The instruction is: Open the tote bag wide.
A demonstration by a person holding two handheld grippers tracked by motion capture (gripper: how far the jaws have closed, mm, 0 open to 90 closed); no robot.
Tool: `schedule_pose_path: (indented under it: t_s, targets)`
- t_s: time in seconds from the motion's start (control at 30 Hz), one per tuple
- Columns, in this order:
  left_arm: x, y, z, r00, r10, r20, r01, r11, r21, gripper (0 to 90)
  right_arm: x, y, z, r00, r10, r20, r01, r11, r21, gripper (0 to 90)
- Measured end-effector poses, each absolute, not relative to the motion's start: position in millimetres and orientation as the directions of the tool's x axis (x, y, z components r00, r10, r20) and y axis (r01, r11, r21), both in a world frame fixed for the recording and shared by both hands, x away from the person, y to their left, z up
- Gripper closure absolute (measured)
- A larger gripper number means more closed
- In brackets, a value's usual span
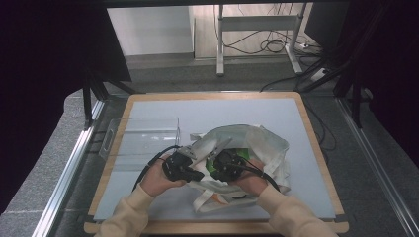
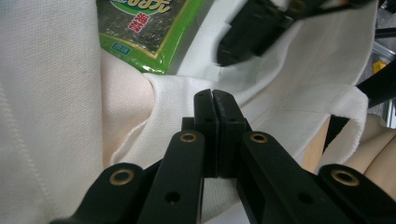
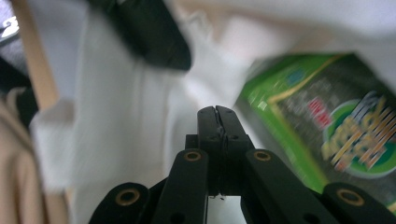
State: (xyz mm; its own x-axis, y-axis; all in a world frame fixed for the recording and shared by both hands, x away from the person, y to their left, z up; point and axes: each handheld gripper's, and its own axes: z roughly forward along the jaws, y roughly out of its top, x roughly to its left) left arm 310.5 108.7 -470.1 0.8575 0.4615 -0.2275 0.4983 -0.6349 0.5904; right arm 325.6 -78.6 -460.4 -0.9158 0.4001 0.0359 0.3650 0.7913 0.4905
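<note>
A white cloth tote bag [image 1: 262,143] lies on the grey table mat [image 1: 163,106], its mouth towards me. A green seaweed snack packet [image 1: 211,167] lies inside the mouth. My left gripper [image 1: 199,175] is at the mouth's left side. Its jaws [image 2: 213,93] are shut, lying against the bag's hem [image 2: 182,88], with no cloth visible between them. The packet [image 2: 144,28] lies just beyond. My right gripper [image 1: 215,168] reaches in from the right, shut [image 3: 216,110], beside the packet [image 3: 336,121]. Each gripper view shows the other gripper's black tip close by.
A clear plastic box [image 1: 143,136] stands on the mat, left of the bag. The bag's straps [image 1: 207,200] trail towards the table's near wooden edge [image 1: 217,227]. Metal rails run along both sides of the table.
</note>
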Motion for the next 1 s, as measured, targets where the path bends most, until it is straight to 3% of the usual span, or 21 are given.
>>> schedule_pose_path:
  t_s: [0.47,1.0]
  targets:
    - [309,115,-471,0.86,0.453,-0.233,0.495,-0.635,0.593,88.8,342,-56,-472,-0.913,0.409,0.0,0.366,0.818,0.443,88.9]
    - [309,114,-472,0.862,0.45,-0.232,0.493,-0.643,0.586,88.7,337,-52,-494,-0.912,0.399,0.091,0.4,0.819,0.411,89.2]
